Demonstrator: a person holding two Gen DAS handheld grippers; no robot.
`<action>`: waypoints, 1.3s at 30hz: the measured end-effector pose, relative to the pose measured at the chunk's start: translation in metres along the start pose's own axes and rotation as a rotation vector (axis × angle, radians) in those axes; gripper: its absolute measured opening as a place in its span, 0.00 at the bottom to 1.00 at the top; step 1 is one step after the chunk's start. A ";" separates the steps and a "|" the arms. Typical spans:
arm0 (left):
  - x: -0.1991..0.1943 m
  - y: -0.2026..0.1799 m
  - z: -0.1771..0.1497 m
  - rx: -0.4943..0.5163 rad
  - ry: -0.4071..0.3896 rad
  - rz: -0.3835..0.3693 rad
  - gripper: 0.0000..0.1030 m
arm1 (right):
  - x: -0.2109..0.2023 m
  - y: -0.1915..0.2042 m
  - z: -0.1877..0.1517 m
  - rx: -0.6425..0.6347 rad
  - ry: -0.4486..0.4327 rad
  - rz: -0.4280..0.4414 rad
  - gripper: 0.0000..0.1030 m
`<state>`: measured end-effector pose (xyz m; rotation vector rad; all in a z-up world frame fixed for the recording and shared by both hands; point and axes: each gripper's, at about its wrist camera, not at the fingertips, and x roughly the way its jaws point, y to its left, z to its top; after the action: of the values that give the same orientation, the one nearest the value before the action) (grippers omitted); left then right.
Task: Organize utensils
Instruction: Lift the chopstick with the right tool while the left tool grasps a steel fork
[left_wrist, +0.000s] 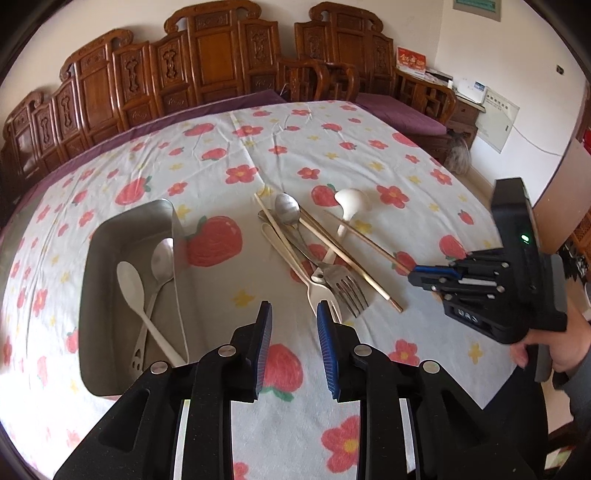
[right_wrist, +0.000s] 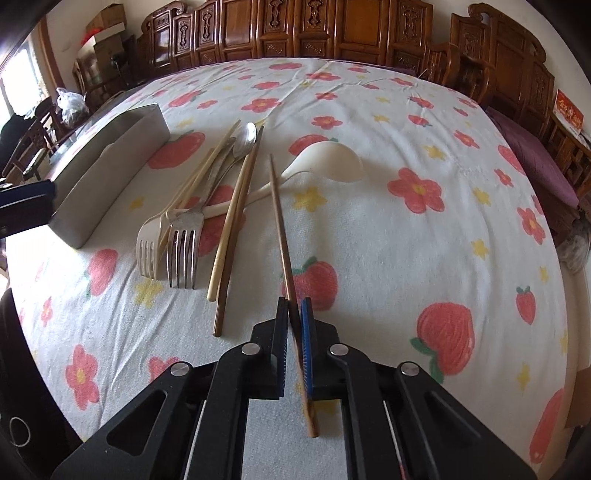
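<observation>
right gripper (right_wrist: 294, 306) clamped on brown chopstick (right_wrist: 282, 236) | left gripper (left_wrist: 294, 314) parted, empty

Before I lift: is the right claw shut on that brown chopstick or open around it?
Shut on it. In the right wrist view the right claw has both blue pads pressed against the brown chopstick, no gap showing.
</observation>
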<state>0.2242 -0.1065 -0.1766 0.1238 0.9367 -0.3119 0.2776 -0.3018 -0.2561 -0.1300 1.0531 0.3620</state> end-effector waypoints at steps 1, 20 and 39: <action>0.006 0.001 0.003 -0.011 0.008 0.004 0.29 | -0.001 -0.001 0.000 0.005 0.001 -0.001 0.07; 0.088 0.006 0.024 -0.207 0.191 -0.084 0.38 | 0.001 -0.004 0.001 0.023 0.013 0.027 0.07; 0.074 -0.009 0.008 -0.137 0.165 -0.093 0.03 | 0.001 0.000 0.002 0.014 0.015 0.016 0.07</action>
<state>0.2685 -0.1324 -0.2316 -0.0201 1.1264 -0.3257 0.2803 -0.3010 -0.2561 -0.1118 1.0717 0.3680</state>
